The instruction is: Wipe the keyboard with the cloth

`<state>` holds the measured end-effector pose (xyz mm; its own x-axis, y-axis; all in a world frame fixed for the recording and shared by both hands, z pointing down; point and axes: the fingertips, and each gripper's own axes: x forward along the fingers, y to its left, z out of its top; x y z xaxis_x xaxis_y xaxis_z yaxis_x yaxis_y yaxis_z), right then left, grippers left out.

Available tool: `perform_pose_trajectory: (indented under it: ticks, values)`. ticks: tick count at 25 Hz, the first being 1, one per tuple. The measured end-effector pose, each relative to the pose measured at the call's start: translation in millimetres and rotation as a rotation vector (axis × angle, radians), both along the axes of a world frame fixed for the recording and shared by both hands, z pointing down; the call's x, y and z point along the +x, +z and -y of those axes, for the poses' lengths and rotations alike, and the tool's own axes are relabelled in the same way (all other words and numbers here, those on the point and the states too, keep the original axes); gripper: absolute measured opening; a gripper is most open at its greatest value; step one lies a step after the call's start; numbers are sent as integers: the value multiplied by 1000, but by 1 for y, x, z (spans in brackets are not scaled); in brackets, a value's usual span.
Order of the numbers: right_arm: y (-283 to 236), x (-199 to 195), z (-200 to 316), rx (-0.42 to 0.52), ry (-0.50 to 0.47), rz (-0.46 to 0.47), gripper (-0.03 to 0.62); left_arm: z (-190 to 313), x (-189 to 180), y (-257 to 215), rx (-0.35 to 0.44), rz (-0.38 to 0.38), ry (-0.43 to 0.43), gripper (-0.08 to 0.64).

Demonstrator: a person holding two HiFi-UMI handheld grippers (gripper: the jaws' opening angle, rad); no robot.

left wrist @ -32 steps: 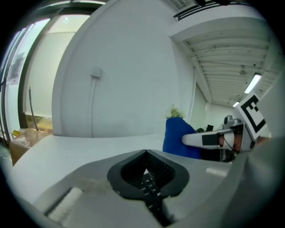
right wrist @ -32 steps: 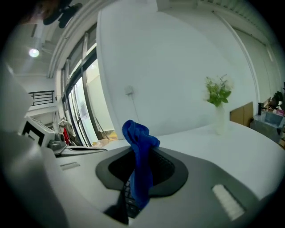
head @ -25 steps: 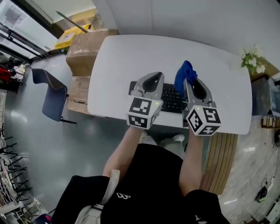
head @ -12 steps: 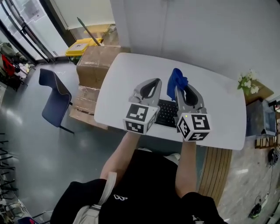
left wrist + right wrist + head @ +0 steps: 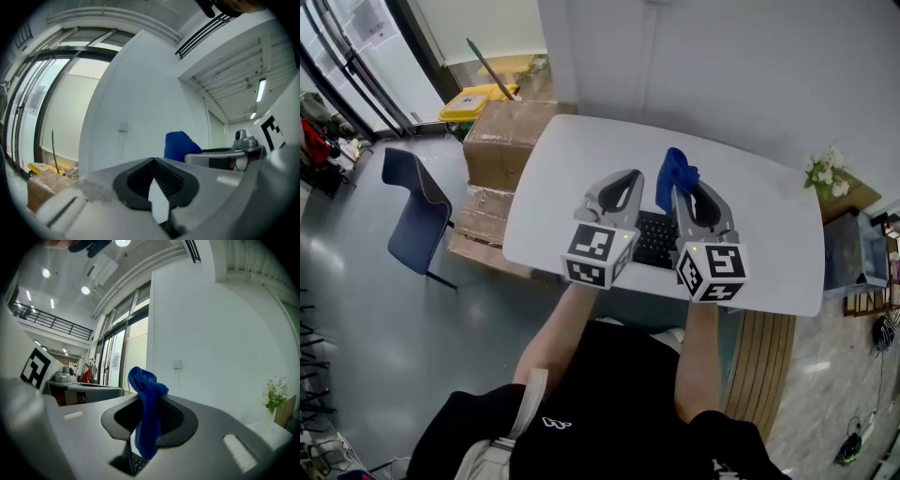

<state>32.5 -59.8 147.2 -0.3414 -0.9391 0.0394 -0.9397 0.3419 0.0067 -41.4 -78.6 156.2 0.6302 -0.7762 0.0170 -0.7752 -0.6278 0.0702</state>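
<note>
The right gripper [image 5: 679,187] has its jaws clamped on a blue cloth [image 5: 677,169], which bunches above the jaw tips and hangs down between them [image 5: 146,427]. The left gripper [image 5: 628,175] is just beside it, jaws pressed together with nothing between them. Both are over a black keyboard [image 5: 654,240] that lies near the front edge of the white bench [image 5: 572,150].

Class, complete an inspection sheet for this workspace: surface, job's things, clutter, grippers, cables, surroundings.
Surface: white table, mostly bare.
Job's things: black keyboard near the table's front edge, partly hidden by the grippers; blue cloth raised off the table.
Clutter: nothing seen on the table.
Grippers: left gripper shut, empty; right gripper shut on the blue cloth.
Cables: nothing seen.
Surroundings: cardboard boxes and a blue chair beside the table; flowers past its right end.
</note>
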Motion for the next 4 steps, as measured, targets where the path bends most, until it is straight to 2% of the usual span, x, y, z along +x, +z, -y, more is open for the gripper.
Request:
perform_pose_trajectory:
  ticks: [4]
  values:
    - [-4,-7,-6,8,-2,-24,81,-6,-5,-1,-8,-14,7,-2]
